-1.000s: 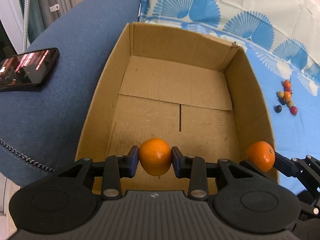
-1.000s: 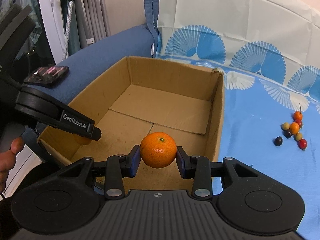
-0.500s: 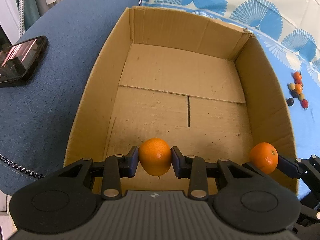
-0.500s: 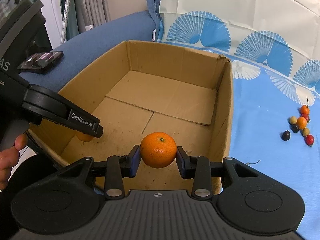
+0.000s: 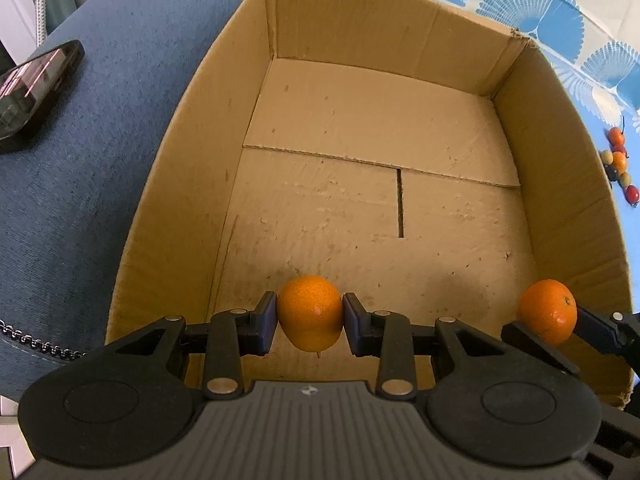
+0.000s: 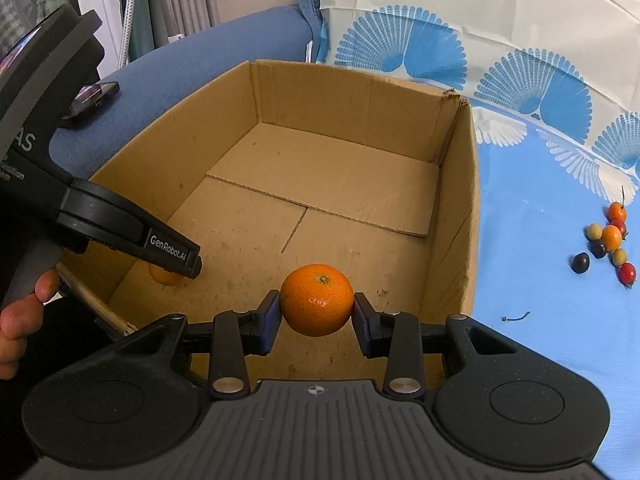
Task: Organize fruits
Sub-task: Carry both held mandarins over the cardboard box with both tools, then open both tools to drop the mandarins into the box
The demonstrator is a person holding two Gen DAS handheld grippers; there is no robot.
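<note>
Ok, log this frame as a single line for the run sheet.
left tool: shut on left orange | right tool: shut on right orange | both over cardboard box near end | nothing released yet

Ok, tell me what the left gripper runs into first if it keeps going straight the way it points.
Probably the bare floor of the cardboard box. The left gripper, shut on an orange, points down into the box, with nothing else visible ahead. Depth is hard to judge through the fisheye.
</note>
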